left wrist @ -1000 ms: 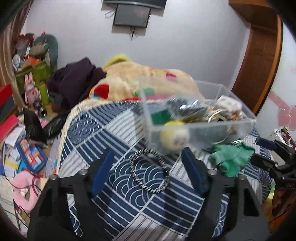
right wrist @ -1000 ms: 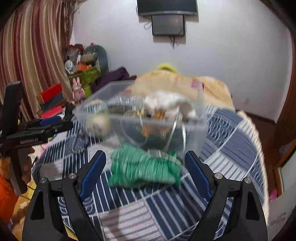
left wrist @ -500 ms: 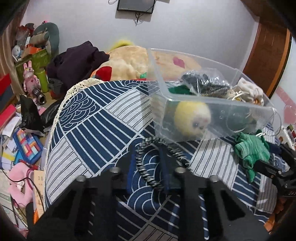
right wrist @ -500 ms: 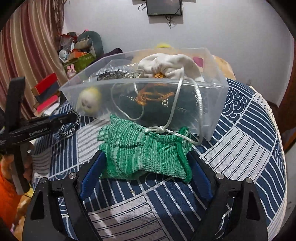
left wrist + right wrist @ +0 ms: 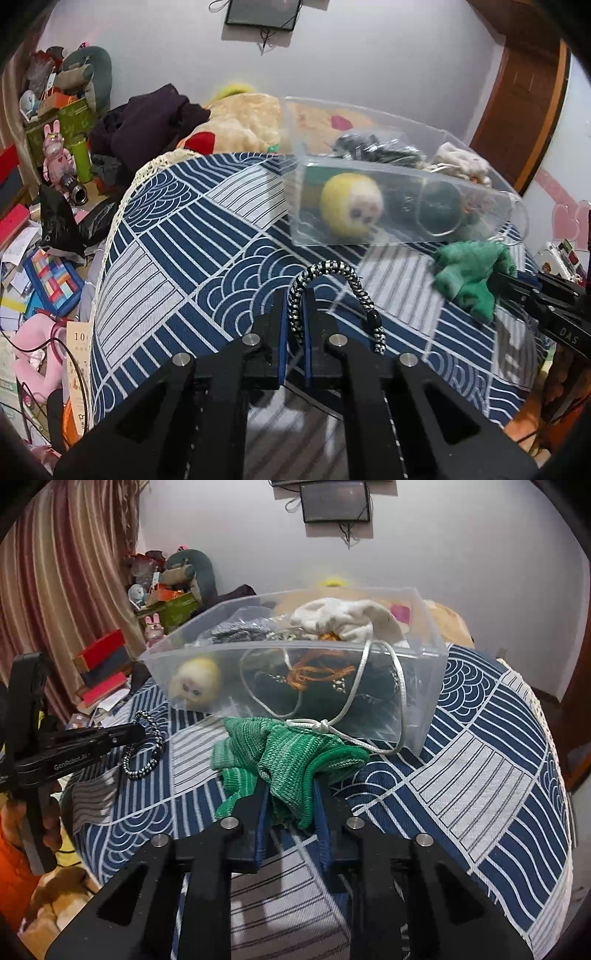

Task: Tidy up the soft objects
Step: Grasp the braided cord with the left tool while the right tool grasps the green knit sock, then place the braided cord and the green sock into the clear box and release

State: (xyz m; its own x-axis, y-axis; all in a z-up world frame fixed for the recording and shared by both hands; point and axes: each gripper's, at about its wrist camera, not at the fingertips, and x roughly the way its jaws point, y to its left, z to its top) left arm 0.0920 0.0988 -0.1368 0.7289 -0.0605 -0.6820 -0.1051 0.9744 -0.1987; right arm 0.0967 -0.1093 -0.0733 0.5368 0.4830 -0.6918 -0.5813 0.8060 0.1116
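My left gripper [image 5: 295, 321] is shut on a black-and-white braided bracelet [image 5: 332, 271], held a little above the blue patterned cloth [image 5: 184, 240]. It also shows in the right wrist view [image 5: 144, 746]. My right gripper [image 5: 290, 805] is shut on a green knitted glove [image 5: 288, 757], which also shows in the left wrist view [image 5: 469, 266]. Behind both stands a clear plastic box [image 5: 424, 679] holding a yellow plush ball [image 5: 195, 683], white cloth and cords. The box also shows in the left wrist view [image 5: 480, 206].
A white cord [image 5: 347, 734] hangs out over the box's front onto the glove. A large plush toy [image 5: 240, 122] and dark clothes [image 5: 147, 122] lie behind the table. Clutter covers the floor at the left [image 5: 48, 273].
Both grippers have closed: the left on the bracelet, the right on the green glove. Both have lifted their things slightly off the cloth.
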